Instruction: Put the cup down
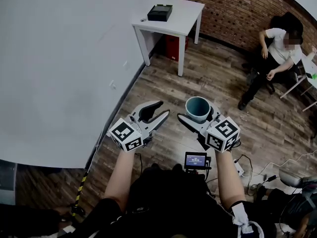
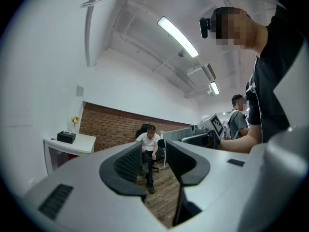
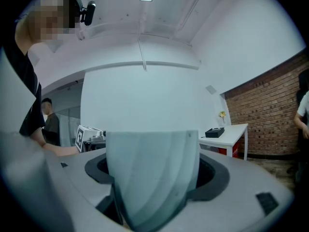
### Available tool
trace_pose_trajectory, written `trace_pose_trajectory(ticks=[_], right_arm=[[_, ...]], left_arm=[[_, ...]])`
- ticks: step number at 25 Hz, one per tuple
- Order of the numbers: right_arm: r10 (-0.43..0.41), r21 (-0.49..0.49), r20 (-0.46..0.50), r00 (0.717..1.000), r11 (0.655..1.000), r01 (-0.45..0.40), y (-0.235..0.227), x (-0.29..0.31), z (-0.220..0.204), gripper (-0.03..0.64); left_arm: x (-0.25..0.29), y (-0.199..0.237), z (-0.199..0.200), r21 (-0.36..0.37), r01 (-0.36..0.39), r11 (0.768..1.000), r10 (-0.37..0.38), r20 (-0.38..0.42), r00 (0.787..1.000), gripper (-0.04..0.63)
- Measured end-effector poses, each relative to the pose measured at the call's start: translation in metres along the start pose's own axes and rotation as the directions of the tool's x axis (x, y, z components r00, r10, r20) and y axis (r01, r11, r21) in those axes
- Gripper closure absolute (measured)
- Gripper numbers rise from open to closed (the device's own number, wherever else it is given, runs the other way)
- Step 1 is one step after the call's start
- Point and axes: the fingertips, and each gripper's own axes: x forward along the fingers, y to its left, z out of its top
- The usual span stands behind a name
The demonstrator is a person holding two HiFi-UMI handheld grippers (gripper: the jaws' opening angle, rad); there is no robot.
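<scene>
A teal cup (image 1: 198,108) stands upright, mouth up, between the jaws of my right gripper (image 1: 199,116), which is shut on its sides and holds it in the air above the wooden floor. In the right gripper view the cup (image 3: 152,178) fills the space between the dark pads (image 3: 215,173) of the right gripper (image 3: 152,164). My left gripper (image 1: 163,109) hovers just left of it at the same height, open by a narrow gap and empty. Through that gap the left gripper view (image 2: 154,151) shows only the floor and a seated person.
A white table (image 1: 188,19) with a black box (image 1: 160,12) stands ahead by the white wall, a red bin (image 1: 173,46) under it. A person (image 1: 277,48) sits at the right by the brick wall. Cables and a power strip (image 1: 238,168) lie on the floor at the lower right.
</scene>
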Motion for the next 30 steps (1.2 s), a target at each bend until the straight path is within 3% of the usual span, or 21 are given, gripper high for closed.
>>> trace_pose_trajectory(ticks=[15, 30], right_arm=[[0.013, 0.026, -0.009, 1.0, 1.0, -0.013, -0.035, -0.014, -0.014, 0.206], [-0.021, 0.066, -0.021, 1.0, 0.998, 0.023, -0.101, 0.032, -0.021, 0.206]], left_arm=[[0.031, 0.004, -0.017, -0.002, -0.016, 1.0, 0.016, -0.011, 1.0, 0.436], [0.067, 0.08, -0.031, -0.024, -0.002, 1.0, 0.002, -0.02, 1.0, 0.436]])
